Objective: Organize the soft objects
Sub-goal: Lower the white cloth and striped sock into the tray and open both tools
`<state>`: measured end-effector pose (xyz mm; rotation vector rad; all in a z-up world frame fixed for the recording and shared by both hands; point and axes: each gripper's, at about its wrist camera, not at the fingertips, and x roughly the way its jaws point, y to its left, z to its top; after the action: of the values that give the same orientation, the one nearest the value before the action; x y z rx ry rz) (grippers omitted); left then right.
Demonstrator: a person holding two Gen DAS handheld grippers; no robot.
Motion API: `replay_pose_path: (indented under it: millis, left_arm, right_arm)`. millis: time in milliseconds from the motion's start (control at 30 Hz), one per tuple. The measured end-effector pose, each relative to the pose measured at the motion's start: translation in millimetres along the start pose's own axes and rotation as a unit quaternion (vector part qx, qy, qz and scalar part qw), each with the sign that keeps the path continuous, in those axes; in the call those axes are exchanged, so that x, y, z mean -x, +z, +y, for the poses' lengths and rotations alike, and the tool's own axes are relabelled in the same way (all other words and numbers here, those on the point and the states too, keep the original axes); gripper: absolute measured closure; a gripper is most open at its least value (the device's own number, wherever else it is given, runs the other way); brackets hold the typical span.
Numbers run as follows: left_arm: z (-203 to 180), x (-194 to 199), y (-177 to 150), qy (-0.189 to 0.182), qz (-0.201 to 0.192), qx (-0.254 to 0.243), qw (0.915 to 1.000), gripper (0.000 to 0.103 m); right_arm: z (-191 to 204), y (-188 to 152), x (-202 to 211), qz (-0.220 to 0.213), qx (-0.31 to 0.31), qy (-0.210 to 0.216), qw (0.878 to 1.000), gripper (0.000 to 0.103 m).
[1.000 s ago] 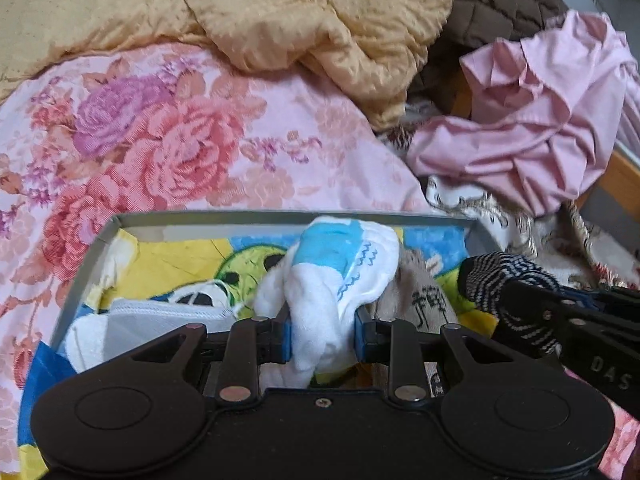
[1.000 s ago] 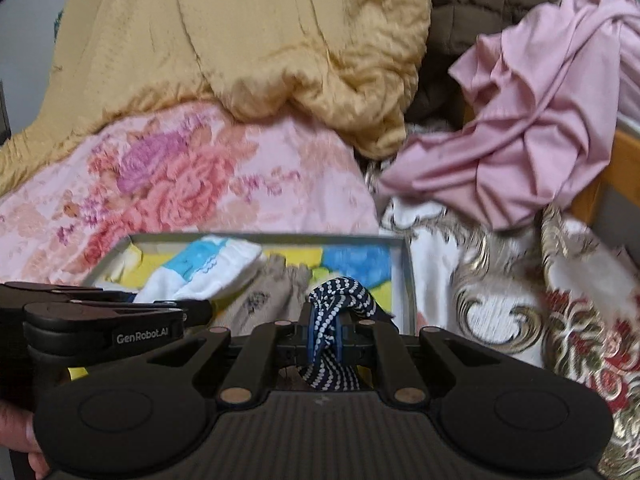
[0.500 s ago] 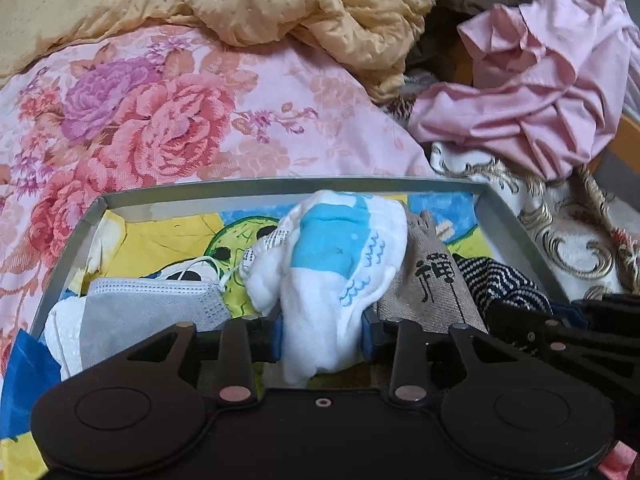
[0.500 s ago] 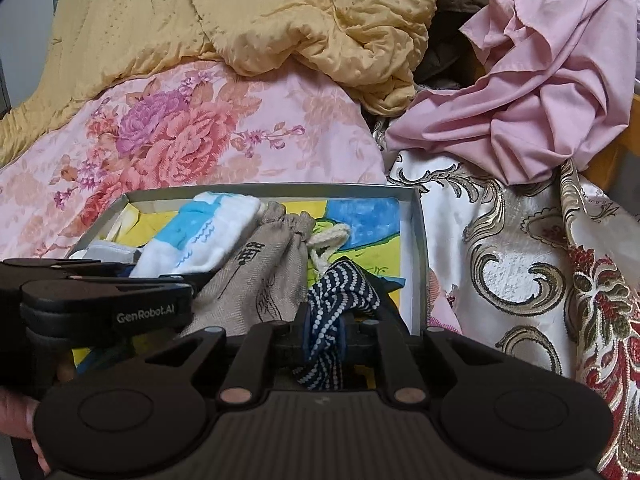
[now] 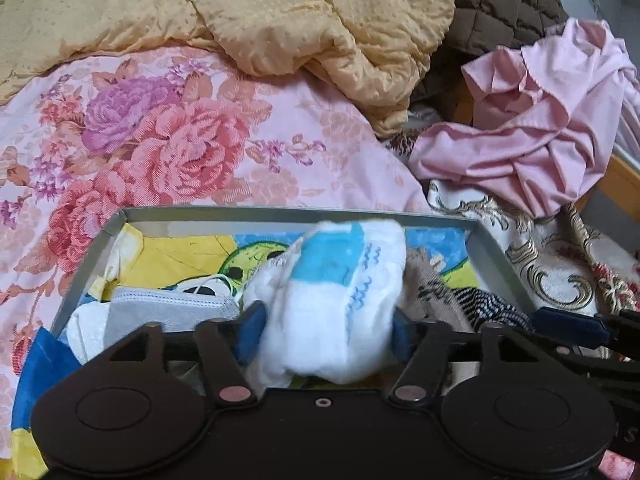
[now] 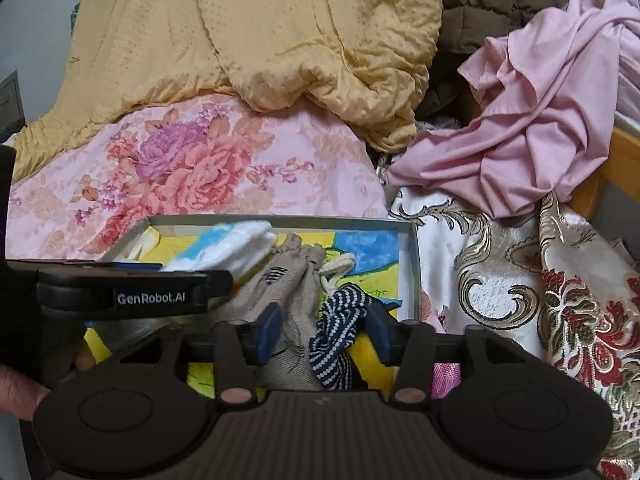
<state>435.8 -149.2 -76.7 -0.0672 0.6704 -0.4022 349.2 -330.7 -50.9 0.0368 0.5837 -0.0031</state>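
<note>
Currently, my left gripper (image 5: 326, 330) has its 2 blue-padded fingers spread to either side of the white and blue sock (image 5: 332, 304); the pads look parted about the bundle rather than pinching it, so I judge this grip released or nearly so. The sock sits in the lower centre of the left wrist view, directly between and ahead of the fingers, its long axis running away from me toward the far rim of the grey box (image 5: 304, 213).

My right gripper (image 6: 326, 330) stands wide, fingers apart, gripping nothing. The navy striped sock (image 6: 340, 328) lies between them in the lower centre of the right wrist view, nearer the right-hand pad, resting inside the box beside the beige drawstring pouch (image 6: 288, 292), which it touches.

Materials:
1. White and blue sock: thick terry knit, folded into a rounded wad; it will compress and spring back.
2. Navy striped sock: thin ribbed knit, crumpled, limp.
3. Pouch: coarse linen weave, cord at the neck.
4. Grey face mask (image 5: 172, 312): flat, pleated, at the box's lower left.
5. Box: rigid thin walls, a printed yellow and blue liner on the floor.

The box rests on a floral bed sheet (image 5: 160, 148).
</note>
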Motion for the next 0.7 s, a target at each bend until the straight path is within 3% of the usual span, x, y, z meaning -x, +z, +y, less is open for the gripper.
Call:
replay_pose_path:
  millis: [100,233,500,700]
  left_arm:
    - [0.7,10.9,2.5,0.008,-0.015,0.002,0.9998,0.012]
    - [-2.3,24.8,5.7,0.013,-0.037,-0.011,0.9992,0.002]
    - [0.8,39.8,8.9,0.021,-0.046,0.003,0.9987,0.001]
    - [3.3,68.6,10.3,0.018,-0.07,0.005,0.9974,0.001]
  right_arm:
    - [3.4,0.5,6.9,-0.006,0.005,0.005,1.0,0.033]
    - [7.5,0.5,15.3,-0.011,0.01,0.008,1.0,0.014]
    - [13.6,1.7,32.4,-0.025,0.018,0.011,0.999,0.003]
    - [13.5,2.8,56.2,-0.05,0.009,0.019,0.999,0.002]
